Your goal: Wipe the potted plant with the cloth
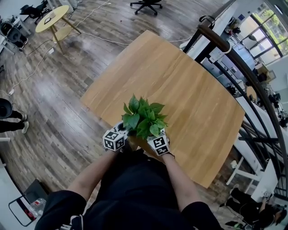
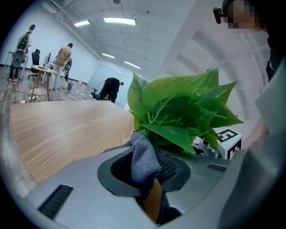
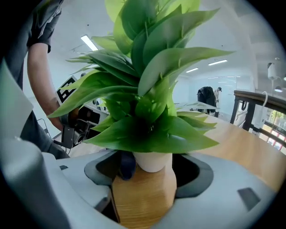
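Observation:
The potted plant (image 1: 143, 117) stands at the near edge of the wooden table (image 1: 180, 76), its green leaves spreading over a small white pot (image 3: 152, 162). My left gripper (image 1: 118, 134) sits at the plant's left side, shut on a grey cloth (image 2: 145, 156). The cloth touches the lower leaves (image 2: 178, 112). My right gripper (image 1: 157, 141) is at the plant's right side, and its jaws close round the white pot. A dark fold of cloth (image 3: 127, 164) shows between the pot and one jaw. In the head view the leaves hide the pot.
The table's near edge (image 1: 135, 146) is right under the grippers, against the person's body. A dark railing (image 1: 234, 58) runs along the table's right side. A round yellow table (image 1: 51, 19) and an office chair (image 1: 146, 5) stand far off on the wooden floor.

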